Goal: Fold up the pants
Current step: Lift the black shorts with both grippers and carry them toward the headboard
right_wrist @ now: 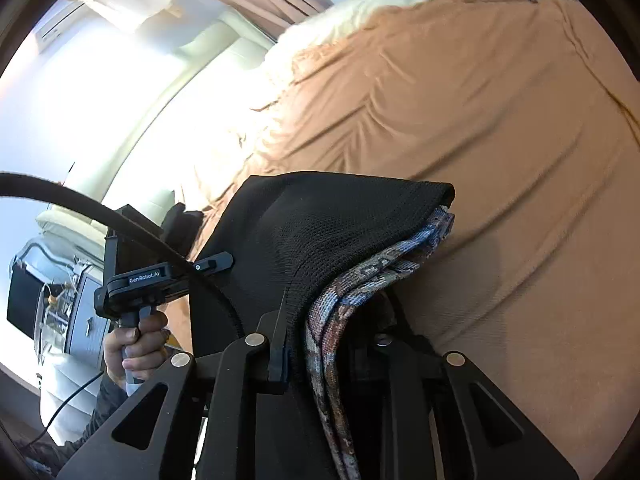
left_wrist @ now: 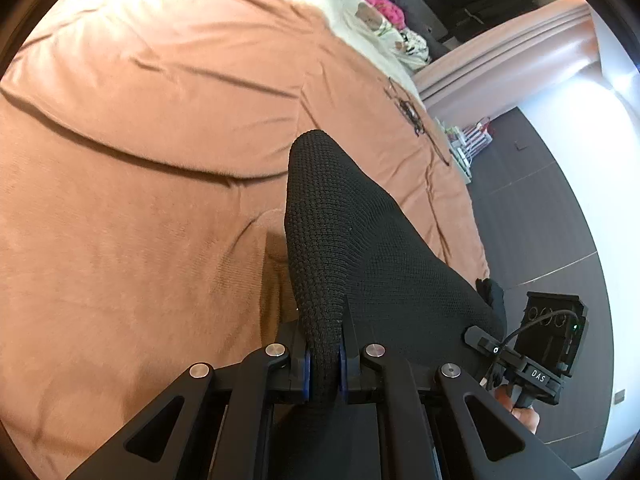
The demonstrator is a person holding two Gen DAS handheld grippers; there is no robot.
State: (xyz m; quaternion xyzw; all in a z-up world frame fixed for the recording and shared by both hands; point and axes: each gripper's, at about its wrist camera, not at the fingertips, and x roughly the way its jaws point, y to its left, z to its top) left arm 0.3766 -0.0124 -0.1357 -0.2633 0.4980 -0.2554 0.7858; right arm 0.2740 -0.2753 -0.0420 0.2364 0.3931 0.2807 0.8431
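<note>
Left wrist view: left gripper clamps black knit pants; right gripper pinches the other edge at 3 o'clock. Pants lifted over the bedspread; folding apparently barely begun.

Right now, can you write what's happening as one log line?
step: lifting pants | left gripper: shut on pants | right gripper: shut on pants | pants: held above bed, not folded flat

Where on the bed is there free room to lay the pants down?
The orange blanket is bare left of the pants, up to the white bedding. It is crowded near the pink items there. Both grippers grip the pants.
</note>
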